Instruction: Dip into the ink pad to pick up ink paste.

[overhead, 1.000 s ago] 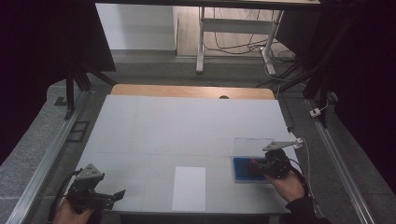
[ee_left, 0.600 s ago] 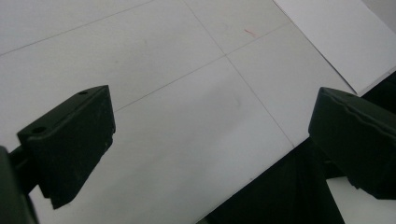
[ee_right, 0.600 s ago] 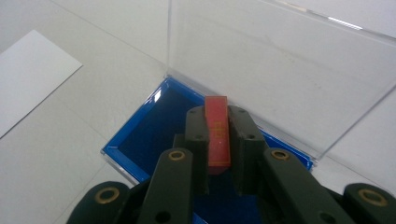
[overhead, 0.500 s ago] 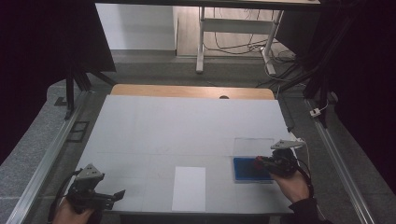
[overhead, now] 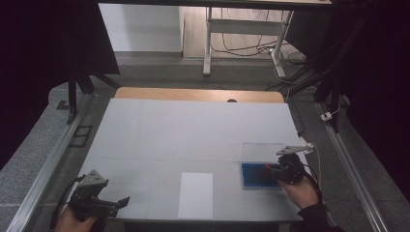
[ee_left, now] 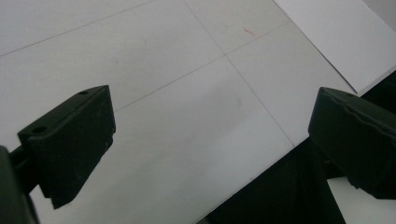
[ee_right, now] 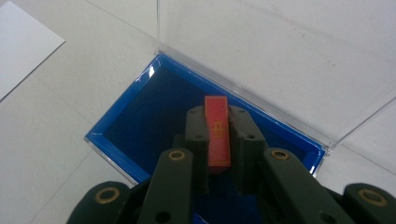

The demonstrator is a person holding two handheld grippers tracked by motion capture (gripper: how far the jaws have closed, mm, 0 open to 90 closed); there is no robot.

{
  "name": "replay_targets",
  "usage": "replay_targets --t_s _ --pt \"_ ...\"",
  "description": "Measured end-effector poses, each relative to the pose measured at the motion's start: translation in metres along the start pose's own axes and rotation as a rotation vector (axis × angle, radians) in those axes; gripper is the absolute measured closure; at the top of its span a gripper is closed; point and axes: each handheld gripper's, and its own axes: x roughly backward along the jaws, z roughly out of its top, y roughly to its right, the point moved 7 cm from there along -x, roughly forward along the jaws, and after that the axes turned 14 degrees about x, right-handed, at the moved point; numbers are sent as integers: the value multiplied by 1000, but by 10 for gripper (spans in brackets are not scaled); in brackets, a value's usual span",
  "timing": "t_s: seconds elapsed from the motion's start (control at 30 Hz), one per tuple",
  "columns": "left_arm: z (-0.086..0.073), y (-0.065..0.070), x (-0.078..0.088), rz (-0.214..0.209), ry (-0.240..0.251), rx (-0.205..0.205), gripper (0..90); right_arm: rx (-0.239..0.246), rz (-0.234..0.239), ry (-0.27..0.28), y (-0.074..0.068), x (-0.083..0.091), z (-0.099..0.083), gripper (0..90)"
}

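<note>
A: How is the desk (overhead: 193, 130) surfaced?
B: Matte white, faintly lined; a flat sheet (overhead: 196, 195) is laid near its front edge.

A: And the grippers?
B: A thin red tile (ee_right: 217, 130) is clamped by the right gripper (ee_right: 217, 133) over a blue-lined, clear-lidded case (ee_right: 140, 116). The left gripper (ee_left: 210, 140) is spread wide, nothing held.

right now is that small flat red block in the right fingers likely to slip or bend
The small flat red block looks rigid and thin, so it probably won't bend. Pinched on edge by the right gripper, it probably won't slip. It is likely light, hanging over the blue-lined clear plastic case.
</note>
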Motion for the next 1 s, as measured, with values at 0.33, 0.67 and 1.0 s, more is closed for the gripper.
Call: replay_targets --t_s 0.33,0.67,1.0 --pt "0 1 0 2 -1 -6 13 45 -31 -32 -5 -2 1 799" --pt "0 1 -1 3 -4 -8 13 89 -67 -48 -9 -4 3 800" --pt "0 1 0 1 -2 -9 14 -15 -3 0 -1 -3 -2 799"
